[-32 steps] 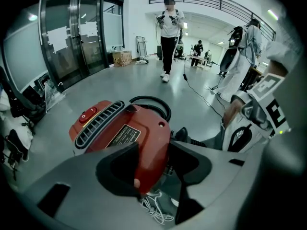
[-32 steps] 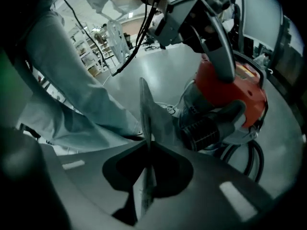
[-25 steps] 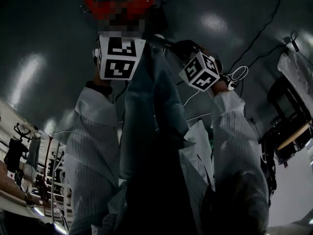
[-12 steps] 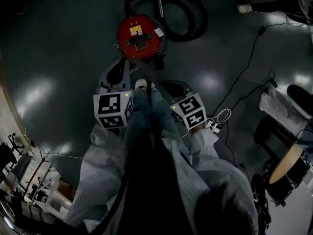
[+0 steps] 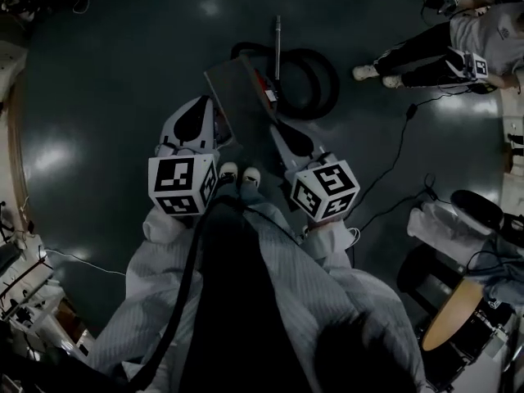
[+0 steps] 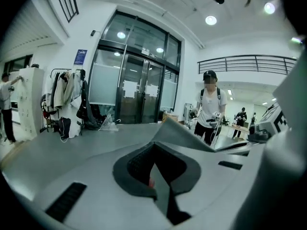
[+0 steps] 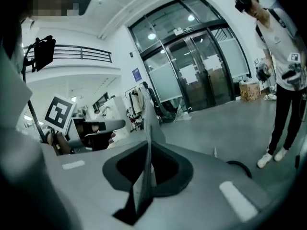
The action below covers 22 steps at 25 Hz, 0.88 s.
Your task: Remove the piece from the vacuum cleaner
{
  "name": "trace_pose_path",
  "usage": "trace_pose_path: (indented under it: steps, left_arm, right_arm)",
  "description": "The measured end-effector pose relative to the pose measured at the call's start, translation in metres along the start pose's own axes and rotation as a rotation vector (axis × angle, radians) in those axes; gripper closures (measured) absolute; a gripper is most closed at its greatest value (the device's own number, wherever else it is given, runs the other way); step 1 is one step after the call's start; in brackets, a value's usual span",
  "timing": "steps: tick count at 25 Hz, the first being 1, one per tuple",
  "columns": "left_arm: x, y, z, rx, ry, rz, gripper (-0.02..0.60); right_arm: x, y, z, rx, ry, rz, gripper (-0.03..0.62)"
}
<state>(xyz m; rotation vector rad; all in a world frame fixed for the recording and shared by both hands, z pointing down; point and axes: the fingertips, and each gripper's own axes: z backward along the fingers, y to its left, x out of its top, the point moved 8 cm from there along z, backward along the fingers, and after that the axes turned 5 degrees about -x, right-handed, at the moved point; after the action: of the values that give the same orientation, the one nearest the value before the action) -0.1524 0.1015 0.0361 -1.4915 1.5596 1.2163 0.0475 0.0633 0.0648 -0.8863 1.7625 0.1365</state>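
Observation:
In the head view a flat grey piece [image 5: 240,97] is held tilted over the vacuum cleaner, of which only a red sliver [image 5: 261,83] shows. The black hose [image 5: 315,76] and metal wand [image 5: 277,35] lie behind it. My left gripper [image 5: 211,113] is shut on the piece's left edge and my right gripper [image 5: 278,129] on its right edge. The left gripper view has the thin grey sheet [image 6: 187,135] running out of the shut left gripper [image 6: 160,188]. Seen from the right gripper [image 7: 141,190], the sheet [image 7: 148,128] stands edge-on between the jaws.
A person's legs and white shoes [image 5: 409,51] are at the far right, another person [image 6: 210,107] stands ahead. A black cable [image 5: 399,150] crosses the dark floor. Round equipment [image 5: 454,322] sits at the lower right. A clothes rack [image 6: 67,95] and glass doors [image 6: 139,90] stand beyond.
The head view has swung down to the floor. Half a second ago the red vacuum top was bare; now both grippers hold the grey piece above it.

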Motion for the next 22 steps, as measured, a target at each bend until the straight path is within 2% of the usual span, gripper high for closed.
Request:
trace_pose_path:
  steps: [7,22]
  left_arm:
    - [0.029,-0.004,0.017,0.028,-0.072,-0.027,0.578]
    - [0.038,0.004,0.022,0.078,-0.092,-0.025,0.578]
  right_arm:
    - [0.036,0.031,-0.005,0.061,-0.048,0.112,0.572]
    - [0.049,0.038,-0.013,0.109,-0.041,0.139,0.572]
